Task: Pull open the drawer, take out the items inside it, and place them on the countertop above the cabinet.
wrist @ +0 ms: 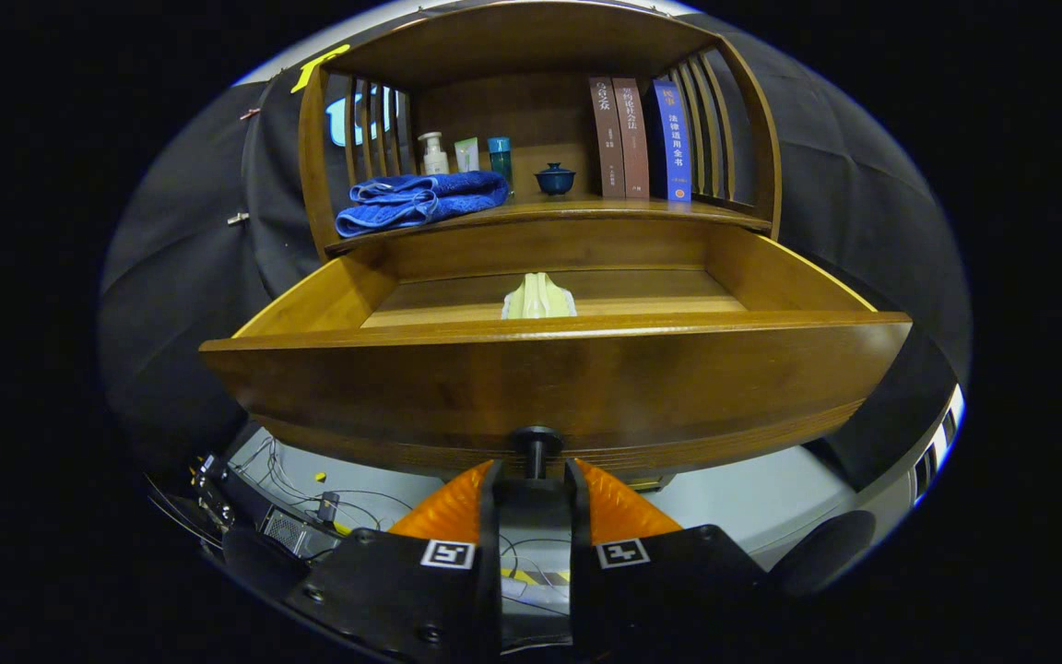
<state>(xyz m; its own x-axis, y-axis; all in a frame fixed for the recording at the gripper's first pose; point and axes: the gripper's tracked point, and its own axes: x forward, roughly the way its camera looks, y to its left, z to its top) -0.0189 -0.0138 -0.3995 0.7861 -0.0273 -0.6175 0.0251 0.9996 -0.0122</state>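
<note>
One pale, folded item (538, 297) lies in the drawer (549, 369), near the middle of its floor and just behind the front panel, which hides its lower part. It looks like soft cloth or a thin pouch with creases, so I judge it light, limp and not fragile; it should crumple rather than slip, and the best hold is probably a pinch across its raised middle fold from above. The drawer stands pulled well out of the cabinet, its wooden walls stiff and smooth. The gripper (536, 472) sits low at the front of the drawer, its fingers (457, 507) parted narrowly on either side of the dark round knob (536, 447); they flank the knob's stem closely, but whether both press on it I cannot tell. Above and beyond the drawer is the tabletop (586, 210) of the cabinet, where a blue towel (420, 201) lies at the left, with small bottles (463, 155) behind it, a dark blue lidded cup (554, 178) in the middle and upright books (642, 138) at the right. Bare wood just ahead of the cup looks like the handiest spot to set the item down.
</note>
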